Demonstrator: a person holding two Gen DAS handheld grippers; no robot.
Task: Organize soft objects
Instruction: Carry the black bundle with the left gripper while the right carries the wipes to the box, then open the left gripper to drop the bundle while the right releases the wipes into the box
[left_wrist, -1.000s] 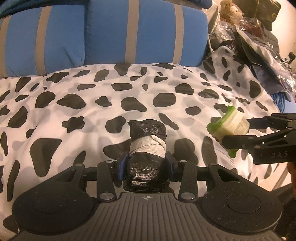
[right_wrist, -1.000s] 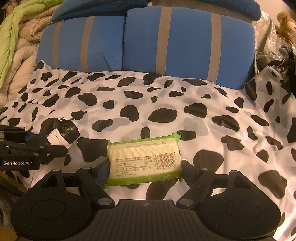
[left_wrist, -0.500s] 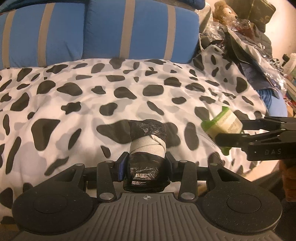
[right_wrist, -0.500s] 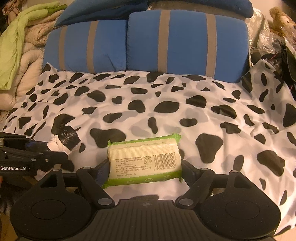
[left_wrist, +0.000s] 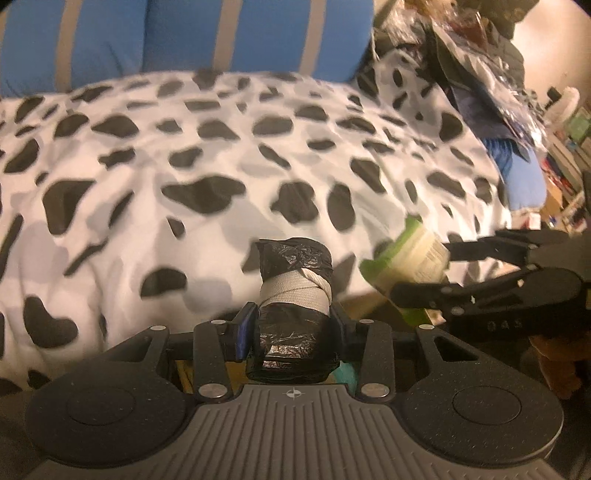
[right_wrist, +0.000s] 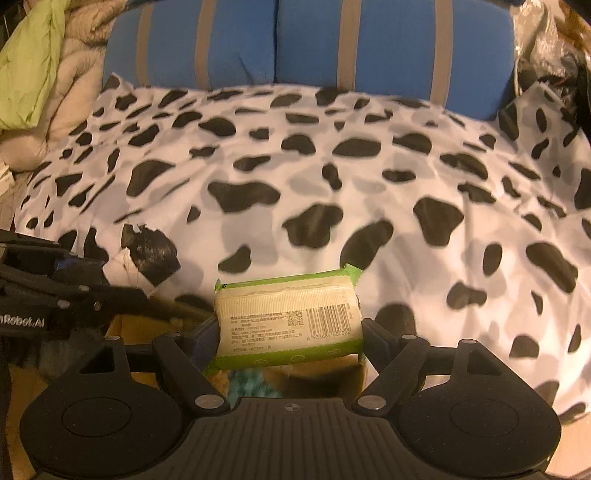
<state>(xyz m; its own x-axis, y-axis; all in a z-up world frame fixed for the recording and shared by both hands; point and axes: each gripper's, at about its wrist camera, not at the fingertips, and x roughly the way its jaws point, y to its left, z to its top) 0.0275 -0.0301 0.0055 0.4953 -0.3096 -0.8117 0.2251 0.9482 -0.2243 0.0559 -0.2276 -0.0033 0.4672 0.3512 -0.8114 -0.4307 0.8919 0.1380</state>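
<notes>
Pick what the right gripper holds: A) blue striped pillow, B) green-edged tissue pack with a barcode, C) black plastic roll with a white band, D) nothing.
B: the right gripper has its jaws clamped on both ends of the green-edged tissue pack, barcode label facing the camera.

1. A bed spread with a white cover (right_wrist: 332, 184) blotched black and grey fills the room under warm, dim light.
2. At 12 o'clock, blue cushions (right_wrist: 388, 44) with grey stripes stand against its head.
3. At 10 o'clock, beige and green bedding (right_wrist: 40, 66) lies heaped.
4. At 2 o'clock, cluttered shelves (left_wrist: 569, 147) show beside a pale wall (left_wrist: 546, 55).
</notes>
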